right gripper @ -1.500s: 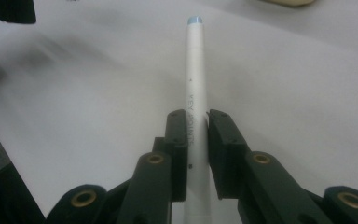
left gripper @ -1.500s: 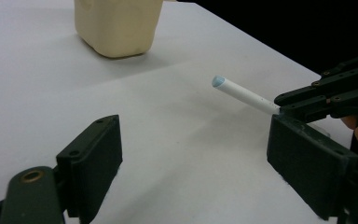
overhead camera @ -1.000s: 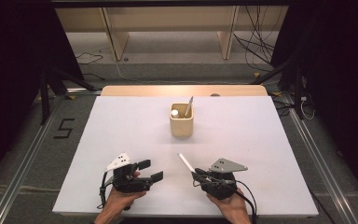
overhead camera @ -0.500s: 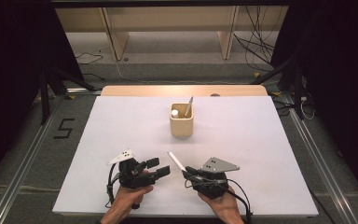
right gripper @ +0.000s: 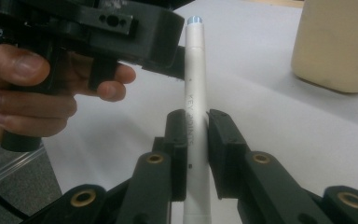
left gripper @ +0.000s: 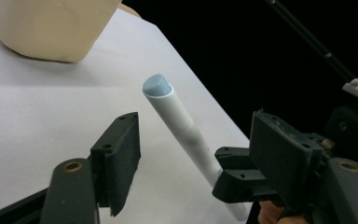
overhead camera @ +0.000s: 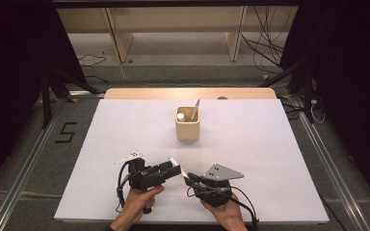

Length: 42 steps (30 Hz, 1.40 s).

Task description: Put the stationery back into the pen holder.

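Pen [right gripper: 196,93] clamped in right tool [right gripper: 196,154], left tool [left gripper: 193,154] closing.

White marker [right gripper: 196,116] with blue tip, beige cup [overhead camera: 187,126], white table [overhead camera: 279,144]

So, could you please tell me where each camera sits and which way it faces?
High view: above the person's side, facing forward and down on the table; forearms, both hand-held grippers.
Left gripper view: on the left hand-held gripper, jaws either side of the white pen.
Right gripper view: on the right hand-held gripper, clamping the pen; a hand shows.
All share pen and beige cup.
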Each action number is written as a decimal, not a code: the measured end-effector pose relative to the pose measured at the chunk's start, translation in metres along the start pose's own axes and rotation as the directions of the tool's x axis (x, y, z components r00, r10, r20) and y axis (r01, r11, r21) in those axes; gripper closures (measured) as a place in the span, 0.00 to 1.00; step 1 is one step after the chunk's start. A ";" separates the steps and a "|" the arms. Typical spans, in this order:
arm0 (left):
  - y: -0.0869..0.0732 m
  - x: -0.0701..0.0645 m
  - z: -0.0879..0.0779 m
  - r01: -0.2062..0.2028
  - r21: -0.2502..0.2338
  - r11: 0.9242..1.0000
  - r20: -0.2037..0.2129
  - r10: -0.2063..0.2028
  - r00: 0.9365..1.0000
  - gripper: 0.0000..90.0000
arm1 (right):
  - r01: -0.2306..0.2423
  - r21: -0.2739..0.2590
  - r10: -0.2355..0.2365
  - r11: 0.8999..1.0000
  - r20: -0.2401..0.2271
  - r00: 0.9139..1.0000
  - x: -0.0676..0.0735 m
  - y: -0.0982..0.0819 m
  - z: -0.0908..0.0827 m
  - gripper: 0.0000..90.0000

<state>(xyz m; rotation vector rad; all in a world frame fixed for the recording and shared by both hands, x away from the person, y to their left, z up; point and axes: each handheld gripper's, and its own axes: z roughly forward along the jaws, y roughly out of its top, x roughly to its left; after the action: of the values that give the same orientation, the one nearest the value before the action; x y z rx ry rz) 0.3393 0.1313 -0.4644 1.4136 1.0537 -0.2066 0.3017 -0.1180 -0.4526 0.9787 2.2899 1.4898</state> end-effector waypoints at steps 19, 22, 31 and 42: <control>0.001 0.001 0.001 0.067 0.000 0.998 0.027 -0.067 0.997 0.67 | 0.009 -0.033 -0.010 0.999 -0.023 1.000 0.006 -0.001 0.002 0.88; 0.001 0.002 0.001 0.075 -0.001 0.997 0.028 -0.075 0.997 0.71 | 0.011 -0.036 -0.012 0.999 -0.026 1.000 0.006 -0.001 0.002 0.88; 0.001 0.006 -0.001 0.100 0.004 0.995 0.060 -0.100 0.993 0.82 | 0.016 -0.044 -0.017 0.999 -0.032 0.999 0.006 -0.003 0.002 0.88; 0.003 0.001 -0.004 0.068 0.003 0.998 0.080 -0.068 0.994 0.86 | 0.026 -0.056 -0.029 0.998 -0.044 0.999 0.006 -0.003 0.000 0.81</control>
<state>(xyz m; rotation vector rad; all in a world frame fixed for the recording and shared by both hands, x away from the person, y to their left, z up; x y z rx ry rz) 0.3399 0.1359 -0.4621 1.3599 1.0364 -0.3109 0.2960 -0.1149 -0.4545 0.9040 2.2696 1.5709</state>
